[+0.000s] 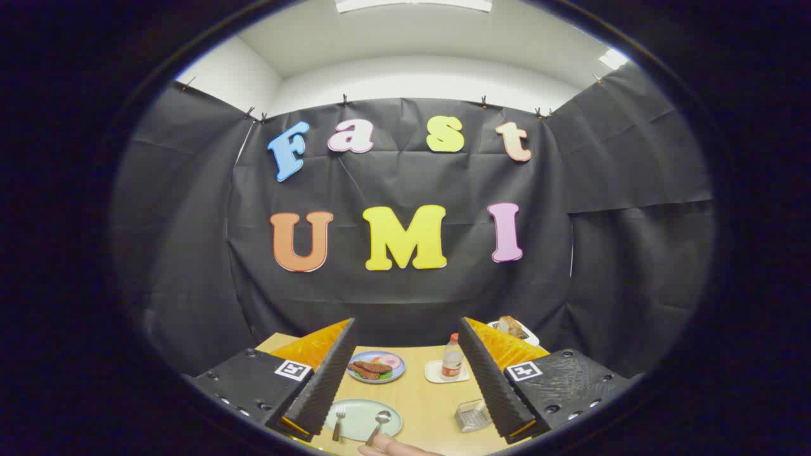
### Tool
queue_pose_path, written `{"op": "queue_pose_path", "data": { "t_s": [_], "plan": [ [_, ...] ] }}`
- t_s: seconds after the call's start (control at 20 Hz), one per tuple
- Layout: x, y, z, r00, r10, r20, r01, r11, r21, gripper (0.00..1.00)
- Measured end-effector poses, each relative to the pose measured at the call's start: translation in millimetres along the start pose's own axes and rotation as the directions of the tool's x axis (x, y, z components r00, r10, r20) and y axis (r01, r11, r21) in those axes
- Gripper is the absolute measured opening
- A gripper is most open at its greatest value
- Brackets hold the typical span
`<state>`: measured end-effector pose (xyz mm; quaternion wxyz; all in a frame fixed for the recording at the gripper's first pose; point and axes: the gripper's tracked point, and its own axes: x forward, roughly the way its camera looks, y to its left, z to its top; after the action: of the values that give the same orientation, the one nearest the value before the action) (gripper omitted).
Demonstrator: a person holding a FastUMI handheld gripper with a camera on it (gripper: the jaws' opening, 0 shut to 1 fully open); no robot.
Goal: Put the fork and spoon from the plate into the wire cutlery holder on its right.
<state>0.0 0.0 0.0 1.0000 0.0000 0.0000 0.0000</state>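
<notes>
Down on the light wooden tabletop [418, 392], the gripper [405, 373] hangs well above the scene with its two fingers spread wide apart and nothing between them but open table. A pale green round plate [364, 419] lies near the left finger, partly tucked behind its tip. On that plate rest a small metal fork [339, 422] with a dark handle, tines pointing away, and just beside it a metal spoon [379, 423], its bowl also away and its handle angled toward the near edge. A person's fingertip [393, 448] shows at the near edge of the table, just below the spoon's handle; whether it touches the handle cannot be told. The silver wire cutlery holder [472, 416] sits to the right of the plate, close against the right finger's tip, and apart from the plate. Farther back, between the fingers, a blue-rimmed plate [376, 367] holds brown strips of toy meat with green and pink pieces, and a small clear bottle [451, 358] with a red cap stands upright on a white square coaster [436, 375]. Beyond the right finger, a white dish [514, 329] carries something brown, too small to identify.
</notes>
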Motion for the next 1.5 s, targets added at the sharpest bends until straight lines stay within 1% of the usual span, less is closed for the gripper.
{"op": "queue_pose_path", "data": {
  "t_s": [0.05,0.35,0.45,0.75,0.85,0.95,1.1,1.2,1.3,1.4,1.45,1.5],
  "plan": [
    [2,-2,3,1.0,-0.014,0.001,0.014,1.0,-0.009,0.95],
    [14,3,2,1.0,-0.023,-0.01,0.023,1.0,-0.013,0.96],
    [19,-1,-6,0.999,-0.032,-0.034,0.032,0.999,-0.002,0.96],
    [37,-12,-25,0.995,-0.045,-0.088,0.043,0.999,-0.023,0.96],
    [45,-11,-36,0.993,-0.047,-0.11,0.045,0.999,-0.02,0.96],
    [55,-5,-55,0.989,-0.046,-0.143,0.043,0.999,-0.027,0.96],
    [69,10,-97,0.977,-0.028,-0.213,0.02,0.999,-0.038,0.95],
    [77,24,-133,0.963,-0.016,-0.27,0.005,0.999,-0.04,0.96],
    [84,36,-175,0.94,-0.008,-0.342,-0.01,0.999,-0.052,0.96],
    [85,43,-218,0.9,-0.009,-0.436,-0.021,0.998,-0.062,0.96],
    [83,47,-241,0.875,-0.019,-0.484,-0.015,0.998,-0.066,0.96],
    [79,52,-268,0.84,-0.017,-0.542,-0.017,0.998,-0.058,0.96]
  ]
}}
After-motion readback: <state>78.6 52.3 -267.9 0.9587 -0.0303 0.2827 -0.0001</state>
